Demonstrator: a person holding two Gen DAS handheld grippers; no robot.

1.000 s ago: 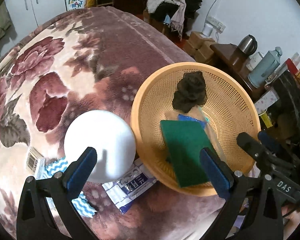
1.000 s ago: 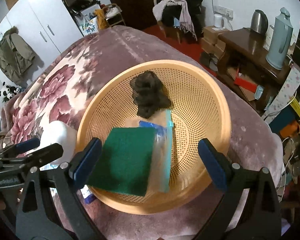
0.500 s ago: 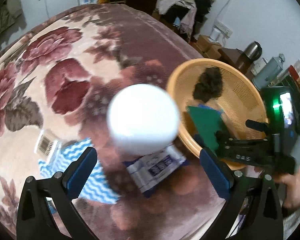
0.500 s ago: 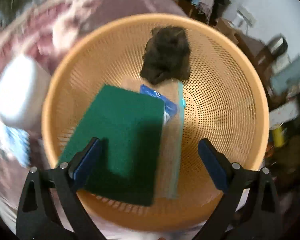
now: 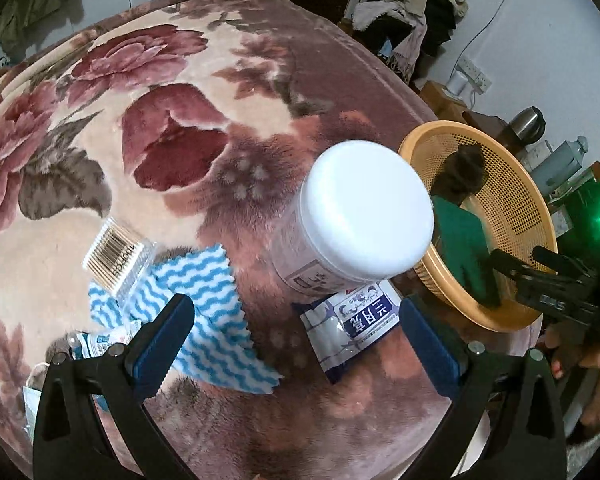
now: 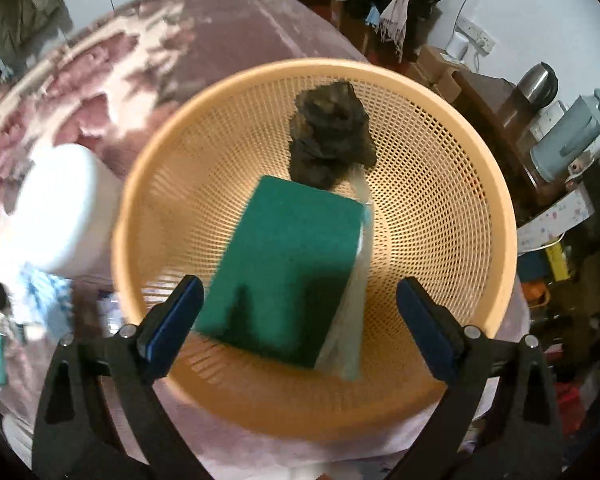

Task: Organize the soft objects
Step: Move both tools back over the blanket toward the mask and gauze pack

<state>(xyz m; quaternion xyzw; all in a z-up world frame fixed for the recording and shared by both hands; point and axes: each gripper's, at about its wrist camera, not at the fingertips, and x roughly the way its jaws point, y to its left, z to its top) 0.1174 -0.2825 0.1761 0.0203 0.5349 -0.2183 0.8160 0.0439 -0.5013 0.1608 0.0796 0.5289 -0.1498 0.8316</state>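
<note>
An orange mesh basket (image 6: 440,152) sits on the flowered blanket and holds a green sponge (image 6: 288,268) and a dark fuzzy lump (image 6: 332,140). My right gripper (image 6: 296,324) is open and empty, hovering over the basket's near side above the sponge. In the left wrist view the basket (image 5: 512,184) is at the right. My left gripper (image 5: 296,332) is open and empty above a white-lidded jar (image 5: 364,208), a tissue pack (image 5: 356,316) and a blue wavy cloth (image 5: 208,304).
A clear box of cotton swabs (image 5: 116,256) lies left of the cloth. A small packet (image 5: 96,340) and a face mask (image 5: 32,392) lie at the near left. The blanket (image 5: 140,120) spreads far and left. A side table with kettles (image 6: 556,120) stands at the right.
My left gripper has swung left, from over the basket to over the jar, tissue pack and cloth. My right gripper has moved in over the basket. Both stay open.
</note>
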